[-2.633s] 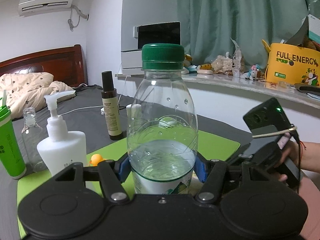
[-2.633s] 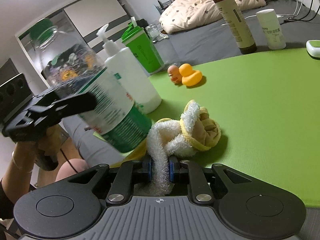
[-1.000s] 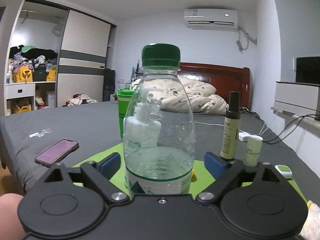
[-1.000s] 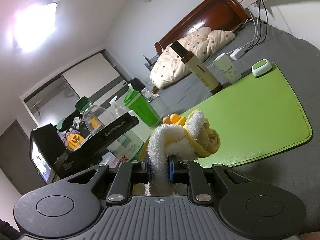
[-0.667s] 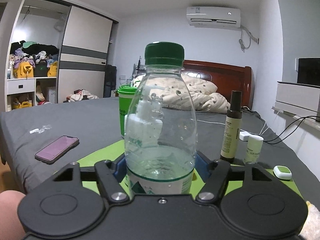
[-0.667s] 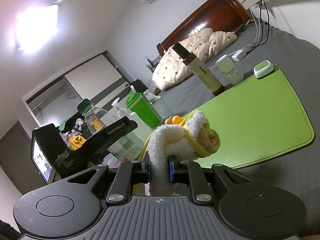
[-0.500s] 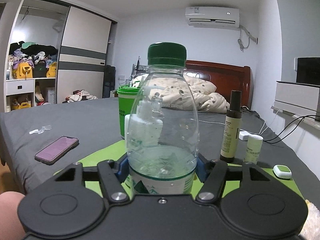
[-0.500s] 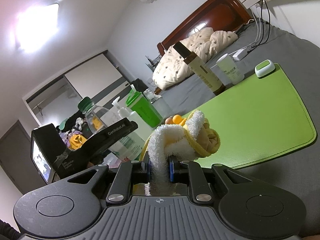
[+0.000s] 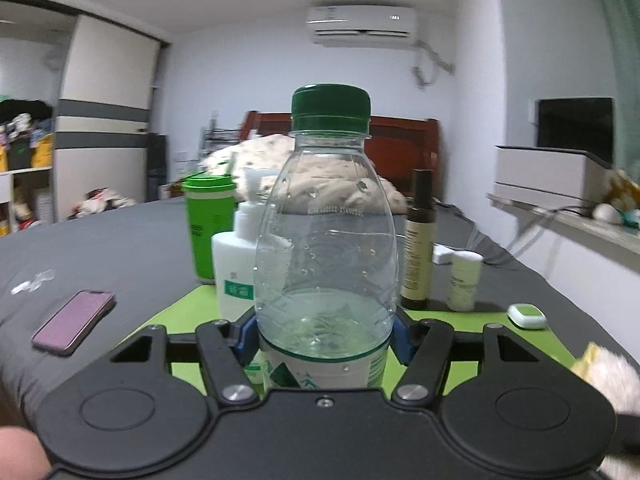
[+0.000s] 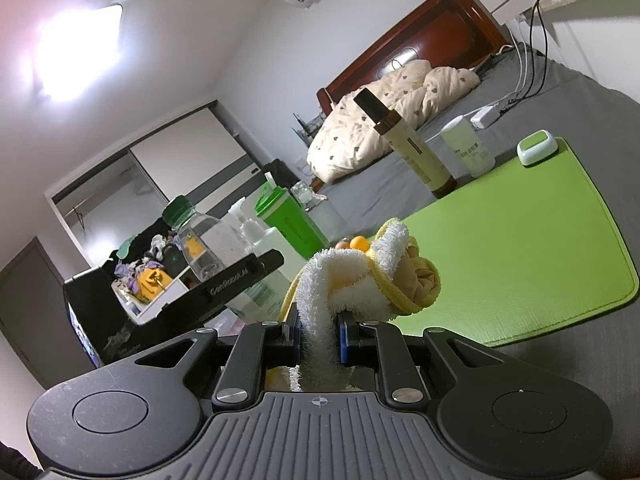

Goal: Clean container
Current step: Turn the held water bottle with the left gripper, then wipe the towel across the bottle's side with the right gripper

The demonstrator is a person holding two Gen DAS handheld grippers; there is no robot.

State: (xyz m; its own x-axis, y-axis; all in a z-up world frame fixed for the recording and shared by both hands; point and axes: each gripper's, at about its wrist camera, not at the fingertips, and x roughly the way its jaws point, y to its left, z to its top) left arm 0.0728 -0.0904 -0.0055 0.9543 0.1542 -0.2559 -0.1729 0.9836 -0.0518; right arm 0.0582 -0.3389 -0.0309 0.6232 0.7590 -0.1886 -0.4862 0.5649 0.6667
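Note:
A clear plastic bottle with a green cap and a little water stands upright between the blue pads of my left gripper, which is shut on its lower body. In the right wrist view the same bottle shows at the left, above the left gripper's black body. My right gripper is shut on a white and yellow towel, held bunched above the near edge of the green mat. The towel's tip shows at the right edge of the left wrist view, apart from the bottle.
Behind the bottle stand a white pump bottle, a green tumbler, a brown bottle and a small white bottle. A small white-green case lies on the mat. A phone rests on the grey sheet at left.
My left gripper was open around the bottle a second ago and has shut on it. The left view has swung slightly to the right. The right gripper keeps its hold on the towel.

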